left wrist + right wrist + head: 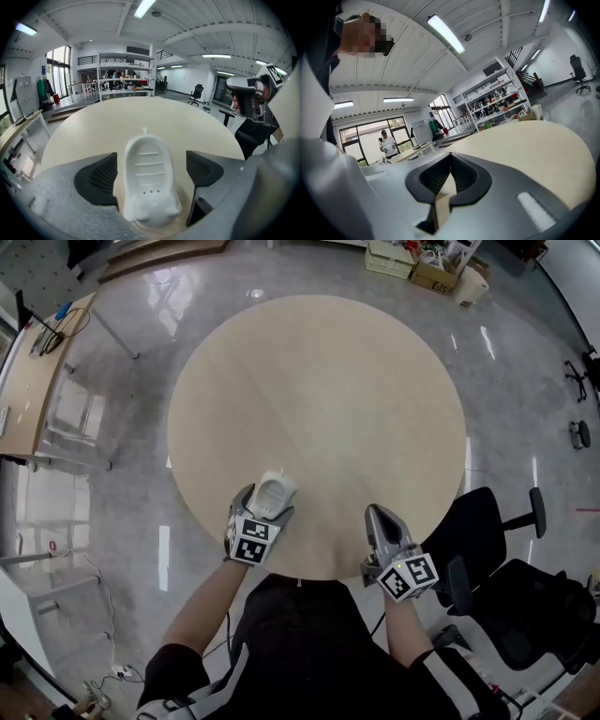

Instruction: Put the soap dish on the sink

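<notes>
Far left: a light wooden desk (pixel 33 381) with cables on it stands apart from the table, on the glossy grey floor (pixel 131 484).

Left tongs: my left tongs (pixel 268 505) point down at a slant over the near edge of the table. Their jaws are spread wide and released, and the black ribbed pads (pixel 101 180) press on nothing. The right pad stands clearly off the dish. The left pad is just beside it, and I cannot tell whether they touch.

Soap dish: the white plastic oval soap dish (pixel 149 173) lies between those open jaws, flat on the tabletop with its hollow side up. It has raised ribs across the bowl, three small drain holes and a little nub at the far end. Its long side runs away from me, in line with the tongs.

Table: the round pale wooden table (pixel 319 381) carries only the dish, which sits close to the rim nearest me, left of centre.

Right tongs: my right tongs (pixel 451 157) are held nearly level over the near rim, well apart from the dish. They are clenched, with the pad tips meeting and nothing between them.

Far right: two black office chairs (pixel 487 531) stand on the floor just beside the table's edge.
</notes>
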`<state>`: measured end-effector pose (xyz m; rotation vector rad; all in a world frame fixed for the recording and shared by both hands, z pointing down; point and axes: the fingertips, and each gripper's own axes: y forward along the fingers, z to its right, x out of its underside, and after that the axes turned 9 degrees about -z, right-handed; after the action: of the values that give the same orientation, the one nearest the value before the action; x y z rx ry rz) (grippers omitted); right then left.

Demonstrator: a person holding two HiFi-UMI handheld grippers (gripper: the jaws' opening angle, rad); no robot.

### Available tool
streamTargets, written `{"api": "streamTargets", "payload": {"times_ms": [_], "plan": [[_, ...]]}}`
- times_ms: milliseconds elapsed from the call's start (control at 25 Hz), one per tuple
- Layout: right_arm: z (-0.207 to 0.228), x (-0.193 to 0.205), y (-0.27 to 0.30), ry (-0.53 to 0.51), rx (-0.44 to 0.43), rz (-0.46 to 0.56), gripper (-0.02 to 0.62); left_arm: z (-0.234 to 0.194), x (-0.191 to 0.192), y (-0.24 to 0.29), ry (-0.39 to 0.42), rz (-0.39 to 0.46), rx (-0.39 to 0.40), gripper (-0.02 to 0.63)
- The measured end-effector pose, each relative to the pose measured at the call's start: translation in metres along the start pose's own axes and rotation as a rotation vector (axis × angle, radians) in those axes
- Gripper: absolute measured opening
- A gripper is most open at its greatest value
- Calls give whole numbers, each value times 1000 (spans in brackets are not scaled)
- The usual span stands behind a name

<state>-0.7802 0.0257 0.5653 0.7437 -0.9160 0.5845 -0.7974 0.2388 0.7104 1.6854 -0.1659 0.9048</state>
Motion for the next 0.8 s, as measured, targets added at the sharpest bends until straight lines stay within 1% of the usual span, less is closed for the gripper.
{"api": "streamTargets", "payload": {"times_ms": [80, 240, 360, 480, 640, 800], "plan": [[4, 8, -2, 16, 13, -18, 6, -1, 6, 8, -12, -36, 9, 480], [4, 16, -3, 42, 31, -29, 6, -10, 8, 17, -35, -81, 0, 480], [5, 21, -3, 55, 41, -36, 6, -12, 13, 24, -49, -120, 19, 479], [13, 22, -5, 60, 55, -38, 6, -7, 21, 34, -32, -158, 36, 479], [21, 16, -12, 55, 73, -33, 6, -1, 23, 44, -21, -180, 55, 477], [24, 16, -12, 69, 81, -27, 6, -4, 25, 46, -20, -208, 57, 476]]}}
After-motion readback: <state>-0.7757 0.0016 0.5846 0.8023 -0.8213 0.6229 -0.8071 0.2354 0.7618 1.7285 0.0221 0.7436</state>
